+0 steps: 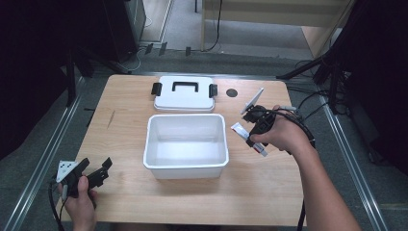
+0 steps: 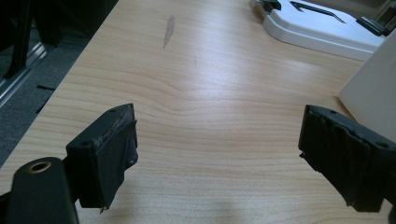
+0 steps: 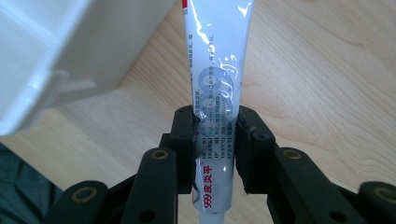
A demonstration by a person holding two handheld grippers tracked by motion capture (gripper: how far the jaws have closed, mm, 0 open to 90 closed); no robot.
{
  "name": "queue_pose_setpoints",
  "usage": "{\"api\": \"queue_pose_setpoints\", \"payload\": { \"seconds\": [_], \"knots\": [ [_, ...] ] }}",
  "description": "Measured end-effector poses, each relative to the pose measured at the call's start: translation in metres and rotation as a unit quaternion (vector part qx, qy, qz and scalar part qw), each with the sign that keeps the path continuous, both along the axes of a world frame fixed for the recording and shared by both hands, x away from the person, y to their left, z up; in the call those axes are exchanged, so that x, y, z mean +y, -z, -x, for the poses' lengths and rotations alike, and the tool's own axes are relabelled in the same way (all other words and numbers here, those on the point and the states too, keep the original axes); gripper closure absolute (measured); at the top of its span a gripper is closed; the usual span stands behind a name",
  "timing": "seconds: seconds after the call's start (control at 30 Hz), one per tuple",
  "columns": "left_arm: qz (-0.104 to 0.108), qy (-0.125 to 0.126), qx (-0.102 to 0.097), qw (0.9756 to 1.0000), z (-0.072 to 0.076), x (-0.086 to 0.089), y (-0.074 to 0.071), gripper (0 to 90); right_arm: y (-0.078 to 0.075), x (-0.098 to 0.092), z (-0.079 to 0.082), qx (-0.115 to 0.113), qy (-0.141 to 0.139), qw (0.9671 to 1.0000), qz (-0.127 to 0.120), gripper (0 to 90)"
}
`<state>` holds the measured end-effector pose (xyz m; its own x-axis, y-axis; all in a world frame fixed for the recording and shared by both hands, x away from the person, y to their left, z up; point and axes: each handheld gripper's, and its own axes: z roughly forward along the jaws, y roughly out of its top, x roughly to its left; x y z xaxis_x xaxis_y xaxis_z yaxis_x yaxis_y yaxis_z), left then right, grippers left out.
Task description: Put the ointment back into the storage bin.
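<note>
Pinching a white ointment tube [image 3: 215, 84] between its two black jaws, the right gripper [image 1: 253, 131] hangs above the tabletop [image 1: 260, 192] near its right edge, just off the right wall of the white bin [image 1: 185, 166]. In the right gripper view the pads [image 3: 184, 140] press on the printed lower half of the tube from both sides, the flat crimped end points away from the camera and the cap end is cut off at the bottom of the frame; the bin's outer corner sits close at the upper left, with bare wood between it and the tube. The bin stands open in the middle of the tabletop, its rim running parallel to the front edge, and nothing shows inside it. Its lid [image 1: 184, 95] lies flat near the far edge, just behind the bin with a narrow strip of wood between them, black handle and side clips facing up. A small dark round spot [image 1: 232, 93] marks the wood to the right of the lid. The left gripper [image 1: 96, 171] rests at the front left corner with its jaws spread wide and nothing between them; ahead of it, in the left gripper view, lies a long open stretch of tabletop running toward the far left corner, bounded on the right by the bin's wall and the lid.
</note>
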<state>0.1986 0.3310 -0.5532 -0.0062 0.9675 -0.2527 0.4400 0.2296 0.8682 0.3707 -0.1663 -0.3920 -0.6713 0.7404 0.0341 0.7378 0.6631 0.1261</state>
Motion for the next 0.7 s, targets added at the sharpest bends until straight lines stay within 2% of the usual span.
{"api": "queue_pose_setpoints", "payload": {
  "seconds": [0.03,0.07,0.17,0.2,0.3,0.33,0.4,0.47,0.6,0.7],
  "knots": [
    [0.000,0.000,0.000,1.0000,0.000,0.000,0.000,12.1,0.000,0.000,0.000,0.000,0.000,1.0000,0.000,71.9],
    [0.000,0.000,0.000,1.0000,0.000,0.000,0.000,12.2,-0.011,0.005,0.000,-0.003,-0.006,1.0000,-0.004,72.0],
    [0.001,0.000,0.000,1.0000,0.000,0.000,0.000,12.2,-0.018,0.009,0.000,-0.007,-0.008,0.9999,-0.004,71.9],
    [0.002,-0.001,0.000,1.0000,0.000,0.000,0.000,12.2,-0.026,0.014,0.000,-0.011,-0.014,0.9998,-0.001,71.9],
    [0.002,0.000,0.001,1.0000,0.000,0.000,0.000,12.2,-0.033,0.018,0.000,-0.013,-0.016,0.9998,-0.002,71.9],
    [0.002,0.000,0.000,1.0000,0.000,0.000,0.000,12.2,-0.041,0.023,-0.001,-0.015,-0.017,0.9997,-0.006,71.9],
    [0.002,0.000,0.001,1.0000,0.000,0.000,0.000,12.2,-0.043,0.026,0.000,-0.015,-0.018,0.9997,-0.008,71.9],
    [0.002,0.000,0.001,1.0000,0.000,0.000,0.000,12.2,-0.053,0.034,0.000,-0.019,-0.022,0.9995,-0.009,71.9],
    [0.003,0.000,0.002,1.0000,0.000,0.001,0.000,12.2,-0.064,0.047,0.001,-0.020,-0.031,0.9992,-0.015,71.9],
    [0.003,0.000,0.002,1.0000,0.000,0.001,0.000,12.3,-0.067,0.053,0.001,-0.020,-0.034,0.9991,-0.017,71.9]
  ]
}}
